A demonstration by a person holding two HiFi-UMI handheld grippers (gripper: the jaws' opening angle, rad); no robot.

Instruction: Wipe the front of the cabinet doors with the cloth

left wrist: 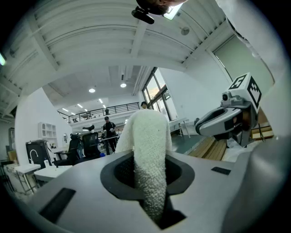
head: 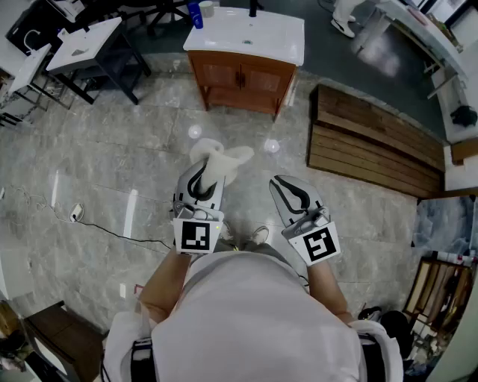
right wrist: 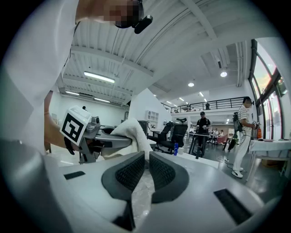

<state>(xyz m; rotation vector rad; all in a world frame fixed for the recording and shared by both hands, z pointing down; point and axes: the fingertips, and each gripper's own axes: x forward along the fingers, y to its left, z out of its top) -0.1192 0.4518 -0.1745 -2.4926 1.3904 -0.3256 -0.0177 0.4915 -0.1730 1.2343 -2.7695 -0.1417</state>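
Observation:
The wooden cabinet (head: 240, 79) with two brown doors and a white basin top stands ahead of me across the marble floor, well beyond both grippers. My left gripper (head: 199, 184) (left wrist: 148, 172) is shut on a white fluffy cloth (head: 218, 160) (left wrist: 148, 136) that sticks out past the jaws and flops over. The right gripper (head: 293, 195) (right wrist: 146, 166) is held beside it at the same height, jaws together with nothing between them. From the right gripper view the cloth (right wrist: 131, 130) shows in the left gripper (right wrist: 97, 142). Both grippers are held close to my chest.
A stack of wooden planks (head: 373, 138) lies right of the cabinet. Desks and chairs (head: 82, 45) stand at the far left. A black cable (head: 97, 227) runs over the floor on the left. A blue bottle (head: 195, 13) stands on the basin top. People (right wrist: 243, 134) stand far off.

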